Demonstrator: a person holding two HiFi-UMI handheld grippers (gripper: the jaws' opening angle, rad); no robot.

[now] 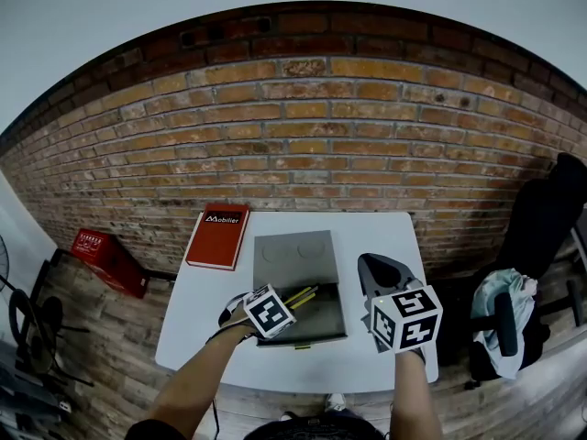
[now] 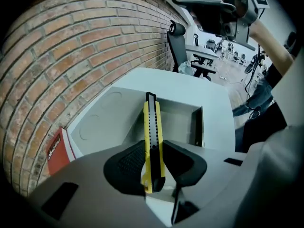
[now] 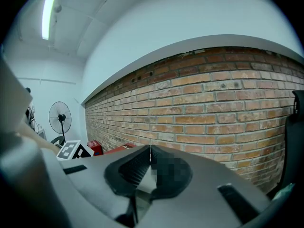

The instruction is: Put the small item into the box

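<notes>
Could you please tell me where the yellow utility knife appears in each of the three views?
Head view: the yellow utility knife is at lower centre, over the open grey box.
Left gripper view: dead centre, clamped in the left gripper, pointing toward the box.
Right gripper view: not in it.
Shared landmark: the brick wall, in the background of all three.

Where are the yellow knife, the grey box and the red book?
yellow knife [image 2: 153, 137]: left gripper view, on the middle of its body.
grey box [image 2: 179, 125]: left gripper view, on its bare inside floor.
red book [image 1: 218, 238]: head view, on the middle of its cover.
</notes>
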